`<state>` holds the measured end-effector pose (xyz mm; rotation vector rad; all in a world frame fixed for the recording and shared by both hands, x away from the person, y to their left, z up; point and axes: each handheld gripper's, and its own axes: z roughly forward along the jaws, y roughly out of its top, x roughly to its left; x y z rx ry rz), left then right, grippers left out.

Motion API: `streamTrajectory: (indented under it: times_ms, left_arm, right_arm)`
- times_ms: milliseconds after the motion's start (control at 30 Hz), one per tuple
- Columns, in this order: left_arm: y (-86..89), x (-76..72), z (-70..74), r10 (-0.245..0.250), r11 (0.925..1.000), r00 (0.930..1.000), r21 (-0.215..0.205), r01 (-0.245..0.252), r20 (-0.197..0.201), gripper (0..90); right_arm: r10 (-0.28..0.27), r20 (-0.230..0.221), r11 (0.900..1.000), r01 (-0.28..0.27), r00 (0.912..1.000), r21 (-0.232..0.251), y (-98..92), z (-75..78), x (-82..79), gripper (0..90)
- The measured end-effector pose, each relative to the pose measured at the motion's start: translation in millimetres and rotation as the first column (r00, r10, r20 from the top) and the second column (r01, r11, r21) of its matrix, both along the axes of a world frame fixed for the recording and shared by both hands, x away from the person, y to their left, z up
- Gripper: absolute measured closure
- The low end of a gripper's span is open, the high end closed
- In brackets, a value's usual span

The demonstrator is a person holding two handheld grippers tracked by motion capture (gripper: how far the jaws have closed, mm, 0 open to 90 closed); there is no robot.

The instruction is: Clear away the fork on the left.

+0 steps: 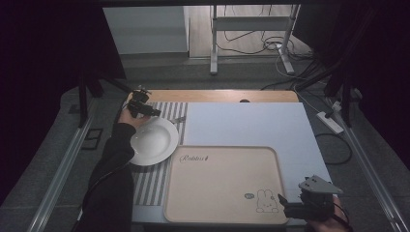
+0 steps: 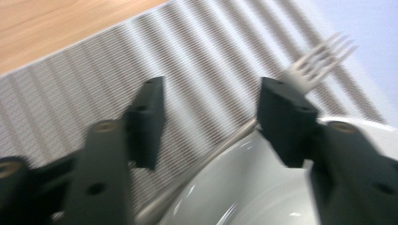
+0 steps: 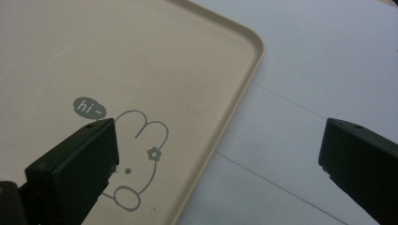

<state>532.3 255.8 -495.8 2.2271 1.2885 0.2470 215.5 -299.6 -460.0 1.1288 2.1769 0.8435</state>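
Dark curtains close in the room around a table (image 1: 251, 123) covered in pale blue, with a strip of bare wood along its far edge. At the far left lies a striped mat (image 1: 153, 181), and on it a white plate (image 1: 153, 141). The left tool (image 1: 143, 108) hovers at the plate's far rim with its jaws spread and nothing between them. In the left gripper view a fork (image 2: 315, 65) lies on the mat just beside the rim, its handle running along or under the plate's edge; which, I cannot tell. The fork looks thin, stiff, light and smooth, so it will likely slip; pinching across the handle's middle seems best. The plate looks glazed and breakable, best taken by the rim. Right of the mat sits a beige tray (image 1: 223, 183), bare but for a printed rabbit. At the near right, the right tool (image 1: 302, 202) hangs spread and empty over the tray's corner.
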Motion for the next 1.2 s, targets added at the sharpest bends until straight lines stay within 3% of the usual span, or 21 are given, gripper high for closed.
streamTrajectory:
  times_ms: [100,133,367,400,433,567,700,833,1067,1200]
  left_arm:
    - [-13.1,2.3,-1.7,-0.037,0.9993,0.9993,0.01,0.037,-0.001,34.2]
    - [-25.8,5.1,-4.2,-0.063,0.9979,0.9979,0.01,0.063,-0.01,24.7]
    - [-53.2,13.0,-13.3,-0.098,0.9942,0.9934,0.039,0.101,-0.059,3.5]
    - [-57.5,14.2,-16.1,-0.102,0.9931,0.992,0.05,0.106,-0.074,3.5]
    - [-62.3,16.3,-20.5,-0.101,0.9898,0.9903,0.092,0.11,-0.096,2.3]
    - [-65.7,19.0,-27.2,-0.099,0.9826,0.9873,0.145,0.116,-0.125,1.6]
    - [-62.8,21.5,-30.2,-0.096,0.9816,0.9869,0.152,0.116,-0.13,1.2]
    - [-55.9,24.1,-28.1,-0.086,0.9834,0.9884,0.148,0.104,-0.125,5.1]
    - [-30.7,27.1,-23.4,-0.087,0.9891,0.9917,0.111,0.097,-0.095,37.0]
    - [-14.9,26.3,-22.2,-0.078,0.991,0.9923,0.101,0.088,-0.096,50.8]
  right_arm:
    - [0.001,0.001,1.0,-0.001,1.0,0.001,-0.1,0.0,-0.1,0.0]
    - [0.0,0.002,1.0,0.0,1.0,0.002,-0.1,0.0,-0.2,0.0]
    - [0.002,0.004,1.0,-0.002,1.0,0.002,-0.3,0.1,-0.4,0.0]
    - [0.002,0.004,1.0,-0.002,1.0,0.002,-0.3,0.1,-0.4,0.0]
    - [0.004,0.005,1.0,-0.004,1.0,0.001,-0.3,0.0,-0.5,0.0]
    - [0.005,0.005,1.0,-0.005,1.0,0.001,-0.3,0.0,-0.5,0.0]
    - [0.007,0.003,1.0,-0.007,1.0,-0.001,0.0,0.0,-0.4,0.0]
    - [0.007,0.004,1.0,-0.007,1.0,-0.002,0.3,-0.3,-0.3,0.0]
    - [0.008,0.003,1.0,-0.008,1.0,-0.003,0.4,-0.4,-0.4,0.0]
    - [0.008,0.006,1.0,-0.008,1.0,-0.002,0.6,-0.7,-0.6,0.0]
